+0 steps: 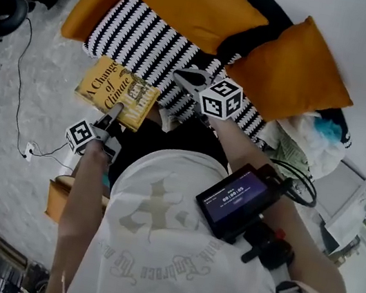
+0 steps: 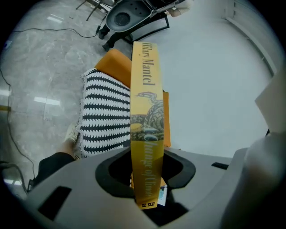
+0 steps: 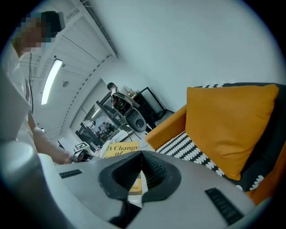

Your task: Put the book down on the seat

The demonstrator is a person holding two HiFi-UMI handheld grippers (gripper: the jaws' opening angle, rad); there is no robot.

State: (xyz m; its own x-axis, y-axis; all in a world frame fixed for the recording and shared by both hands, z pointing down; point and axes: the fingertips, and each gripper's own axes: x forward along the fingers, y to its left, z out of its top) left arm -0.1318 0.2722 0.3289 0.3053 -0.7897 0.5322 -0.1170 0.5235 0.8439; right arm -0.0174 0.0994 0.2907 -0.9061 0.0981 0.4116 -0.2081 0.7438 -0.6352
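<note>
Clamping the book (image 2: 146, 125), left claw (image 1: 111, 121) hangs; seat (image 2: 105, 112) seemingly just beyond.

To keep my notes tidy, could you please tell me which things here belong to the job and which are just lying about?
In the job: yellow book, held by the left gripper; striped seat.
Lying about: orange cushions; black office chair.

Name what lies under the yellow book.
The book hangs in the left gripper over the front edge of the striped seat and grey floor; the spot directly beneath is covered.
</note>
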